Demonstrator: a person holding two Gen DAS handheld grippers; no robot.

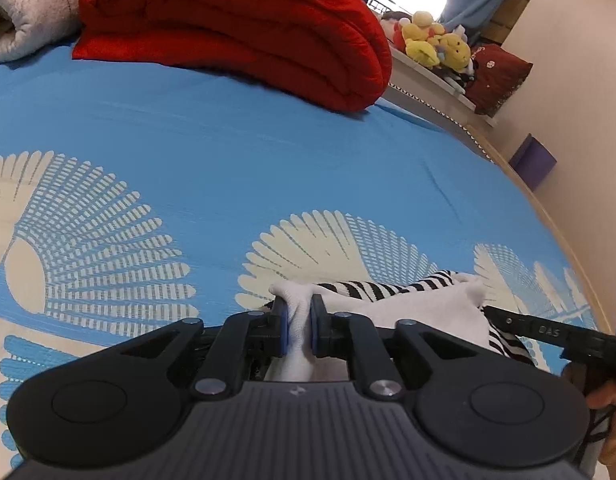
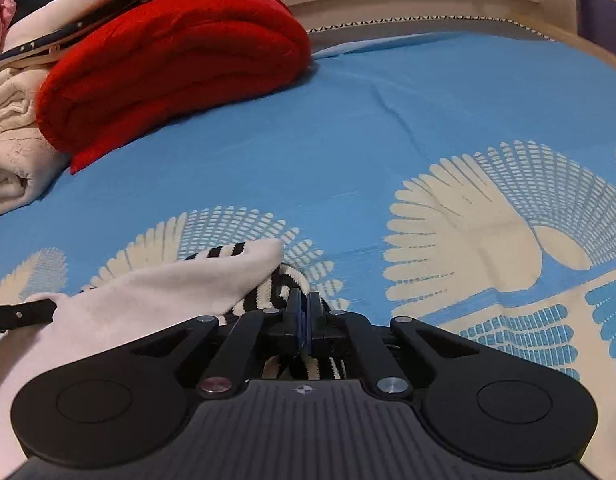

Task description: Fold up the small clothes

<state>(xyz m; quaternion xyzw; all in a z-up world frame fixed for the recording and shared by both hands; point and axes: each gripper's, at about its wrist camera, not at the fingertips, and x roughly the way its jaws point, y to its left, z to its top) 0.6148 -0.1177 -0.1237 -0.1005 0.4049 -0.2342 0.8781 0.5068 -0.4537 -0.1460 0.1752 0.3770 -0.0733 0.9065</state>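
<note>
Across the blue fan-print bed (image 1: 228, 152), beyond the folded red quilt (image 1: 236, 28), your small white garment with black-and-white striped trim (image 1: 427, 308) lies bunched directly under both tools, its long axis running between them. Your left gripper (image 1: 298, 330) has its jaws pinched on a white corner; your right gripper (image 2: 306, 320) is clamped tight on striped cloth (image 2: 276, 288), which only the right view shows.
</note>
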